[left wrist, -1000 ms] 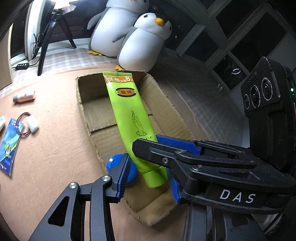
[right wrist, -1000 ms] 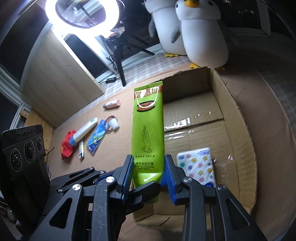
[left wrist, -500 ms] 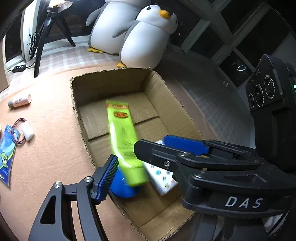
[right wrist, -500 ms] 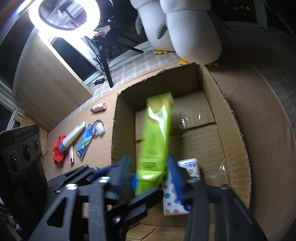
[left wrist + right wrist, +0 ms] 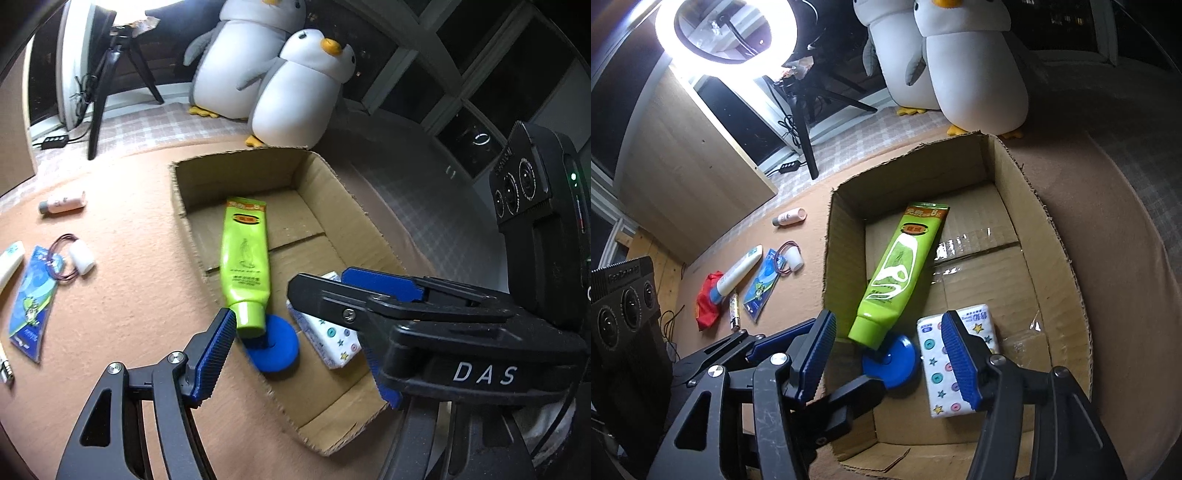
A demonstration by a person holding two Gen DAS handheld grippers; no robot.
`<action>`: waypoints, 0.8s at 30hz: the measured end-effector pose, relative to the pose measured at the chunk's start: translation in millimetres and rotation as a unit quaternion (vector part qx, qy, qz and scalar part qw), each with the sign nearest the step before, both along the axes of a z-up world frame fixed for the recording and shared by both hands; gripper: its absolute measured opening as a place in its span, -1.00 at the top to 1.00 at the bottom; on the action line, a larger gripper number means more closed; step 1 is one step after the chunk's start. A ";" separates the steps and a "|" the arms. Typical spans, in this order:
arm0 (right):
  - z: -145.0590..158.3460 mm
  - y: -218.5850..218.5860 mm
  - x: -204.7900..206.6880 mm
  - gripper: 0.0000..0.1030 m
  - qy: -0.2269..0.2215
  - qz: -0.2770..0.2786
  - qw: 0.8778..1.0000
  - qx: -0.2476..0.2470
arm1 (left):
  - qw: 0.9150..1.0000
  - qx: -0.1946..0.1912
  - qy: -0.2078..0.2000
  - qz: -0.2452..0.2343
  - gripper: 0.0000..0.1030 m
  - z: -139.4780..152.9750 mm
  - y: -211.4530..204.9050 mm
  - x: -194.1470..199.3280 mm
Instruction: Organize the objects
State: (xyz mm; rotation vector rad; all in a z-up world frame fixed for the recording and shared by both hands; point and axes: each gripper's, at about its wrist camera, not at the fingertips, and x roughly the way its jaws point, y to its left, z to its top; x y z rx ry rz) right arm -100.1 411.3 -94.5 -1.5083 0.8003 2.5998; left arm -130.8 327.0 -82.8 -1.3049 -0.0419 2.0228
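A green hand-cream tube [image 5: 243,258] lies inside the open cardboard box [image 5: 332,177], its cap resting on a blue round disc [image 5: 275,349]. A white tissue pack with coloured dots [image 5: 332,343] lies beside them in the box. The tube [image 5: 901,269], disc [image 5: 890,360], tissue pack [image 5: 956,354] and box [image 5: 1052,236] also show in the right wrist view. My left gripper [image 5: 295,339] is open and empty above the box's near end. My right gripper [image 5: 886,354] is open and empty just above the disc and pack.
On the tan mat left of the box lie a small pink bottle [image 5: 789,217], a white tube [image 5: 738,271], a blue packet [image 5: 762,284], a white cap with a cord [image 5: 793,258] and a red cloth [image 5: 707,304]. Two penguin plushes [image 5: 291,88] and a tripod [image 5: 110,85] stand behind.
Both grippers were shut on the green tube and held it upright over the box. They opened, and the tube dropped and now lies flat in the box. Both grippers have pulled back.
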 end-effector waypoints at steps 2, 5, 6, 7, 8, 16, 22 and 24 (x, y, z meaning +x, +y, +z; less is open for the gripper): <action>1.7 -4.2 0.9 -0.08 0.001 0.003 1.000 -0.001 | 1.000 0.000 0.003 0.004 -0.38 3.4 -8.4 2.4; 5.8 -10.2 3.2 -0.09 0.007 0.004 1.000 -0.004 | 1.000 -0.001 0.010 0.012 -0.38 10.1 -23.2 7.1; 7.9 -12.9 4.1 -0.09 0.010 0.005 1.000 -0.005 | 1.000 -0.001 0.012 0.014 -0.38 12.0 -28.2 7.9; 9.6 -15.4 5.0 -0.09 0.012 0.006 1.000 -0.005 | 1.000 -0.001 0.014 0.017 -0.38 13.8 -34.0 8.8; 11.9 -18.5 6.0 -0.09 0.015 0.007 1.000 -0.004 | 1.000 -0.003 0.016 0.021 -0.38 16.1 -41.4 10.3; 25.8 -42.3 8.3 -0.09 0.034 0.013 0.999 -0.003 | 0.998 -0.015 0.017 0.055 -0.38 16.7 -95.3 7.3; 32.5 -60.9 9.7 -0.09 0.044 0.021 0.999 -0.011 | 0.995 -0.040 0.018 0.091 -0.38 7.0 -138.1 -10.3; 33.6 -66.2 11.3 -0.09 0.047 0.022 0.999 -0.015 | 0.994 -0.050 0.017 0.096 -0.42 2.4 -151.3 -18.7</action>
